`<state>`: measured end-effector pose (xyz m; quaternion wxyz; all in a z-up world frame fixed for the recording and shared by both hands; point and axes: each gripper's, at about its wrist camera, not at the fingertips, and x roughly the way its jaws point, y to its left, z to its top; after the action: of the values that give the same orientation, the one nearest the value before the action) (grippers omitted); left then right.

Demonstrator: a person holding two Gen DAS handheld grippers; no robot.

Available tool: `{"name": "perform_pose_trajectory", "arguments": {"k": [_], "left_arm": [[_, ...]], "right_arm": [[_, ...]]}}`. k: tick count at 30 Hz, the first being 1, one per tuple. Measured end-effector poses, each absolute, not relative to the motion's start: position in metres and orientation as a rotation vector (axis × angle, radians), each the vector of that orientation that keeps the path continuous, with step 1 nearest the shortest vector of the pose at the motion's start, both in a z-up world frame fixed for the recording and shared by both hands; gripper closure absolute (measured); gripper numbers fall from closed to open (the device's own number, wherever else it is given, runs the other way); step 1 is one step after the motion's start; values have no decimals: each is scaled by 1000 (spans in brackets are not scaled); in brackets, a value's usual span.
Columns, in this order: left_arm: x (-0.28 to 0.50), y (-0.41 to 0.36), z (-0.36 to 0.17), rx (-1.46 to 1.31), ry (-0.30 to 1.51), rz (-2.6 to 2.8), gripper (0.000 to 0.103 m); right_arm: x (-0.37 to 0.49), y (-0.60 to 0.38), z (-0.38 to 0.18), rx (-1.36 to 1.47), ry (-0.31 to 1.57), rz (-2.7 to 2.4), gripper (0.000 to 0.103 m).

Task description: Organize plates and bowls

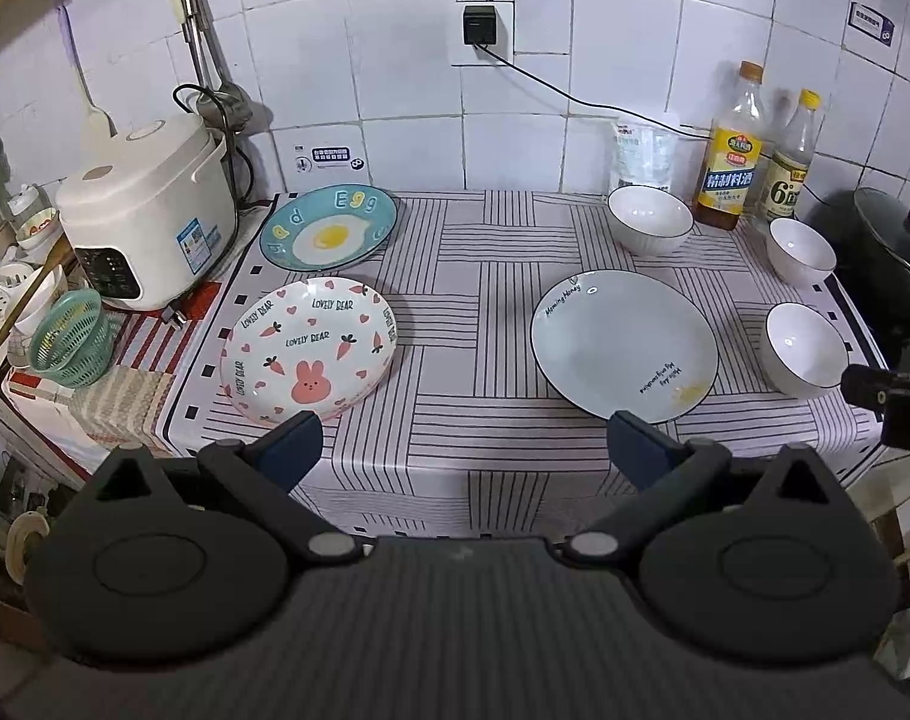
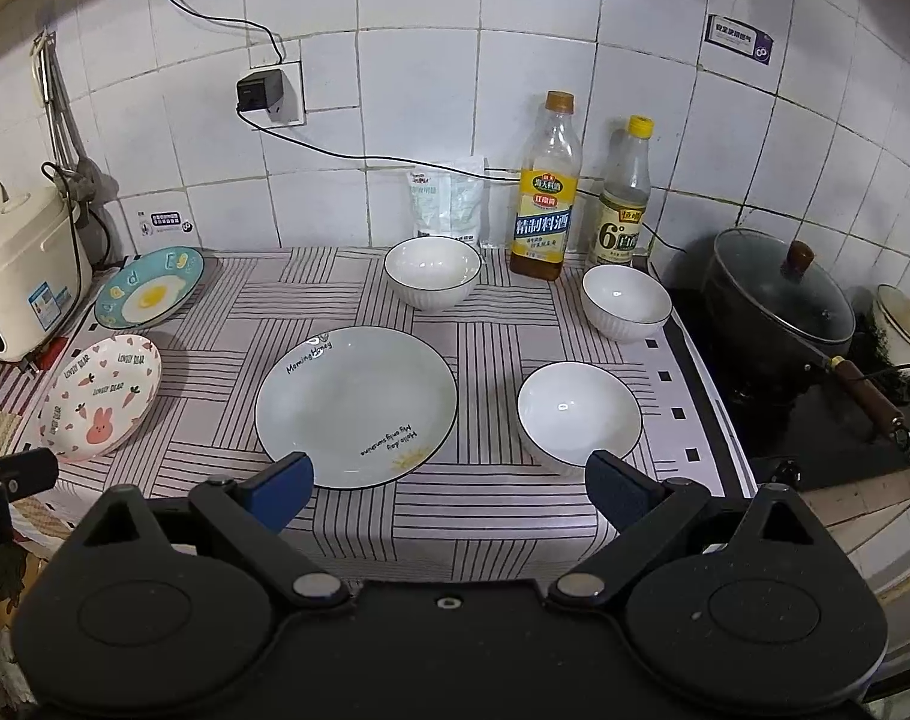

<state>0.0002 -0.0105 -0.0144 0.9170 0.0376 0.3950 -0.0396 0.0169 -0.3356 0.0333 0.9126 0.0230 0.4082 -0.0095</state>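
Stovetop pot (image 2: 778, 294) only in right view

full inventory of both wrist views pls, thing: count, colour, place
plates: 3; egg plate blue, back left; rabbit plate pink-white, front left; pale plate grey-white, centre
bowls: 3, white with dark rims, right side of the cloth
tablecloth: 1, white with black stripes, over the counter
bottles: 2, clear with yellow caps, back by the wall
white bag: 1, against the wall behind the back bowl
rice cooker: 1, white, far left
green basket: 1, left of the cloth
lidded pot: 1, black, on the stove at right
charger: 1, black, in the wall socket
left gripper: open, empty
right gripper: open, empty
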Motion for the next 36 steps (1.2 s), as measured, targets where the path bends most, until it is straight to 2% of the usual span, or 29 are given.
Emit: {"name": "perform_pose_trajectory", "arguments": {"k": [23,36], "left_arm": [[-6,-7,-24,63,827,-83,0],[-1,-12,-37,68,860,-94,0]], "right_arm": [[9,-339,32,29,804,-41,4],[12,-345,18,28,842,-45,4]]}}
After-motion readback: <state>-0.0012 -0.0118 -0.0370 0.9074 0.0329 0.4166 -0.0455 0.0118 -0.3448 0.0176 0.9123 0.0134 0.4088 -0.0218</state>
